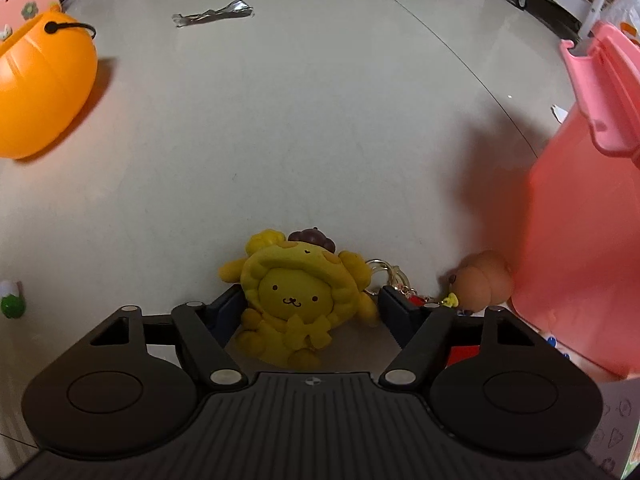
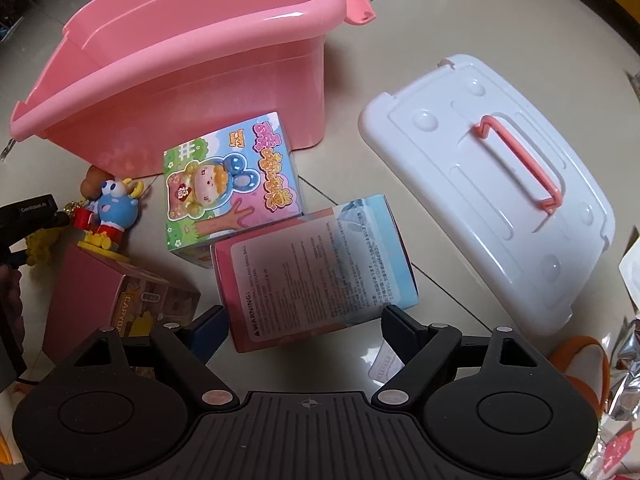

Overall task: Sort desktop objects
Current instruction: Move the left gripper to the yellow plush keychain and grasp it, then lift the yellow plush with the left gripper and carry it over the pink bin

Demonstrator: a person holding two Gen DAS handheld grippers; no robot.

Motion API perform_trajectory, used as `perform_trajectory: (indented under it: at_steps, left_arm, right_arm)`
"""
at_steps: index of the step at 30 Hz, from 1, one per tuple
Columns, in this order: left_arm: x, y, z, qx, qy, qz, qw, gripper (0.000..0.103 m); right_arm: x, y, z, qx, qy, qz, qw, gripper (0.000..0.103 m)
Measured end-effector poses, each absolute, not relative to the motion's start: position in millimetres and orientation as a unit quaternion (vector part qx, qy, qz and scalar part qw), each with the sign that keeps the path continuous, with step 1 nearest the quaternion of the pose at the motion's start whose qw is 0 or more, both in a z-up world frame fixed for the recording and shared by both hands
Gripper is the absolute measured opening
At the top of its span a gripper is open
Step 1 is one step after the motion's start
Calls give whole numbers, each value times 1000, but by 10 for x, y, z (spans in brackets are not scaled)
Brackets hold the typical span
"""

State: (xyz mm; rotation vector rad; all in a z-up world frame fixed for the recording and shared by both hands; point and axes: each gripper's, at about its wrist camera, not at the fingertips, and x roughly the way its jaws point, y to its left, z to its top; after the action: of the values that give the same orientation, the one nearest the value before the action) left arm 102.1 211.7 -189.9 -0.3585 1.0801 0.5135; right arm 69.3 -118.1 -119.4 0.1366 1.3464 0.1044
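While the left claw (image 1: 310, 300) is straddling the yellow dog keychain figure (image 1: 294, 304) lying on the counter (image 1: 280, 120), its jaws are standing wide with nothing gripped, one finger near each side of the toy. A metal key ring (image 1: 390, 276) is trailing toward the right finger, so closing now is risking a snag or a lopsided pinch on soft rubber. The right claw (image 2: 304, 332) is likewise gaping around the pink-and-blue box (image 2: 316, 268), which is sitting near the pink bin (image 2: 180, 64) and white lid (image 2: 492, 184). Whether either pad is touching yet is hard to judge, and the bin's interior is staying hidden
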Motion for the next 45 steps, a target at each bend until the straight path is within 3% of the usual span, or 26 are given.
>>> perform_trajectory:
  at_steps: [15, 45]
  left_arm:
    - [868, 2141, -1647, -174, 501, 270, 804, 72]
    - [333, 1132, 302, -119, 392, 192, 892, 72]
  right_arm:
    - [675, -1187, -1066, 47, 606, 54, 792, 83]
    - [358, -1591, -304, 77, 536, 62, 839, 83]
